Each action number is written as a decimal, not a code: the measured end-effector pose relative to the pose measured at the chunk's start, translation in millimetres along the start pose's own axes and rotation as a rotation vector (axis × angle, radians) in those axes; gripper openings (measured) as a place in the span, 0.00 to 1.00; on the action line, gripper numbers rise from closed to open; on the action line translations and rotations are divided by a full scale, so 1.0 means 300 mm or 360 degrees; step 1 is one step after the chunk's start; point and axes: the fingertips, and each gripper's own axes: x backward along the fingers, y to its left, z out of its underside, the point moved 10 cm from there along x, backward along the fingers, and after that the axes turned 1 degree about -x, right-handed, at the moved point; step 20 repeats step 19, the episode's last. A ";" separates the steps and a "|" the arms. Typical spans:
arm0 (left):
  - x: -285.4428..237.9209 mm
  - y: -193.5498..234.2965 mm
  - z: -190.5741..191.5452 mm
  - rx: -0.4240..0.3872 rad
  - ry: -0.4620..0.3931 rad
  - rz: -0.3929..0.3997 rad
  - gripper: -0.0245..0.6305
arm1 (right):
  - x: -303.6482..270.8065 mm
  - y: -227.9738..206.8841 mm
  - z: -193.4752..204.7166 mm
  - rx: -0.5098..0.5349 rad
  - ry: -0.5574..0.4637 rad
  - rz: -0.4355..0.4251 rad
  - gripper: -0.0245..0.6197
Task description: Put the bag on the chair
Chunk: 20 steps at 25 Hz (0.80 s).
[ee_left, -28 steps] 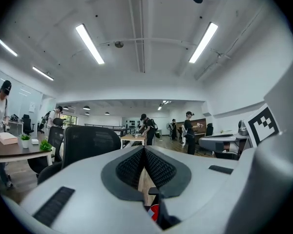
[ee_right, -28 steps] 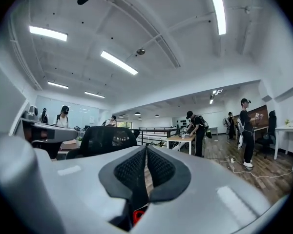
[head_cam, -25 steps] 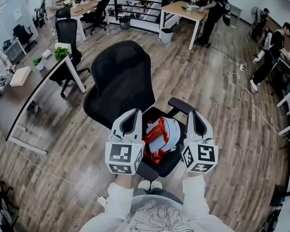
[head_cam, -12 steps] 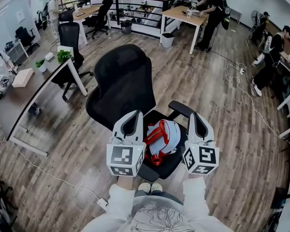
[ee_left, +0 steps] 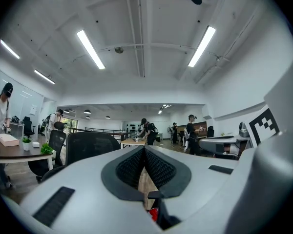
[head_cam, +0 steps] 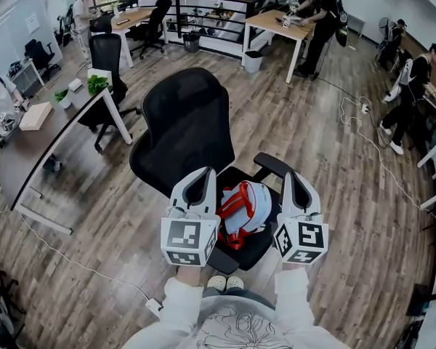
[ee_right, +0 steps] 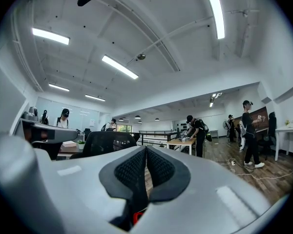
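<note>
A light blue bag (head_cam: 248, 203) with red straps lies on the seat of the black mesh office chair (head_cam: 189, 122), below and between my two grippers. My left gripper (head_cam: 201, 174) hovers over the seat's left side and my right gripper (head_cam: 294, 177) over its right side by the armrest. Both point level at the backrest. In the left gripper view the left gripper (ee_left: 144, 148) has its pads meeting, with nothing held. The right gripper (ee_right: 146, 148) in its own view is also shut and empty. A bit of red strap (ee_left: 154, 213) shows beneath the left gripper.
A long desk (head_cam: 29, 147) with a potted plant (head_cam: 93, 83) stands to the left, another black chair (head_cam: 105, 53) behind it. People stand at tables at the back and right. A white cable (head_cam: 370, 140) runs over the wooden floor at the right. My shoes (head_cam: 226, 280) touch the chair's front.
Both grippers and the bag keep their places. Only the head view has tilted slightly, so the chair sits a little lower in the picture.
</note>
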 end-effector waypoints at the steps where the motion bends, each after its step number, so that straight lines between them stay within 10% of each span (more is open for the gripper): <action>1: -0.002 -0.002 0.000 0.0000 0.0001 0.0001 0.05 | 0.000 -0.003 0.000 0.0000 0.0002 0.0001 0.06; 20: -0.003 0.001 -0.014 -0.0025 -0.0011 0.0024 0.05 | -0.003 -0.001 -0.001 -0.0006 0.0007 0.0014 0.06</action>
